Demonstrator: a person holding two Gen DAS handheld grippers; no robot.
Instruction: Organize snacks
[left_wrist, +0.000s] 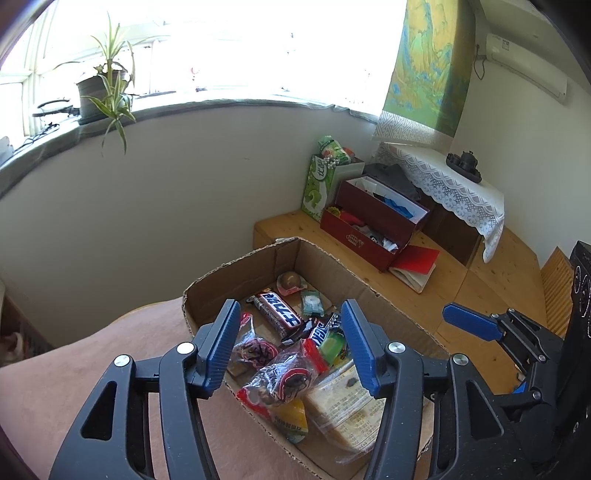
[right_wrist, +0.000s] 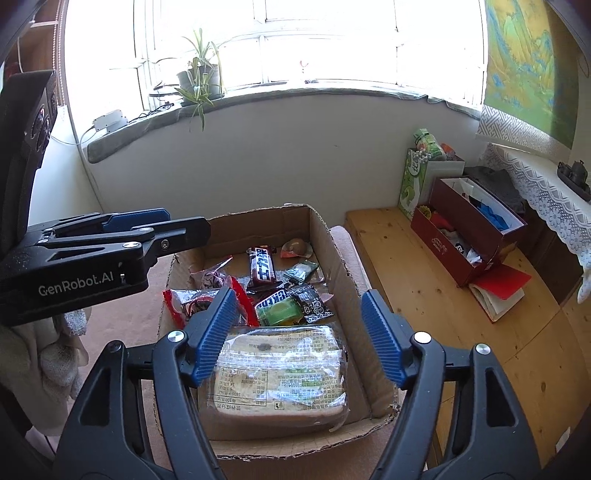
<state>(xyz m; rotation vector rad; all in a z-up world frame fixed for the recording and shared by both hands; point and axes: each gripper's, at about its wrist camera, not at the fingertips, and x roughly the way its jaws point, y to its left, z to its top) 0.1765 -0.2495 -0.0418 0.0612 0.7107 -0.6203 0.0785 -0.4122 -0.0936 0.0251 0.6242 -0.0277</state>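
An open cardboard box (left_wrist: 236, 266) (right_wrist: 332, 251) holds several snacks. A wrapped bread pack (right_wrist: 280, 373) (left_wrist: 343, 406) lies at its near end. Beside the bread lie red-and-clear snack bags (left_wrist: 280, 380) (right_wrist: 195, 301), and farther back a dark chocolate bar (left_wrist: 280, 314) (right_wrist: 263, 266) and a round brown snack (left_wrist: 290, 282) (right_wrist: 295, 246). My left gripper (left_wrist: 291, 314) hangs open over the red bags, its pads clear of them. My right gripper (right_wrist: 298, 299) stands open above the bread pack without pressing on it. One right finger (left_wrist: 476, 325) shows at the right edge of the left wrist view.
The box rests on a pinkish cushioned surface (left_wrist: 110, 369). To its right is a wooden platform (right_wrist: 424, 295) with maroon boxes (right_wrist: 469, 236), a green bag (right_wrist: 413, 181) and a red notebook (right_wrist: 498, 291). A lace-covered table (right_wrist: 546, 192) and a potted plant (right_wrist: 199, 81) stand behind.
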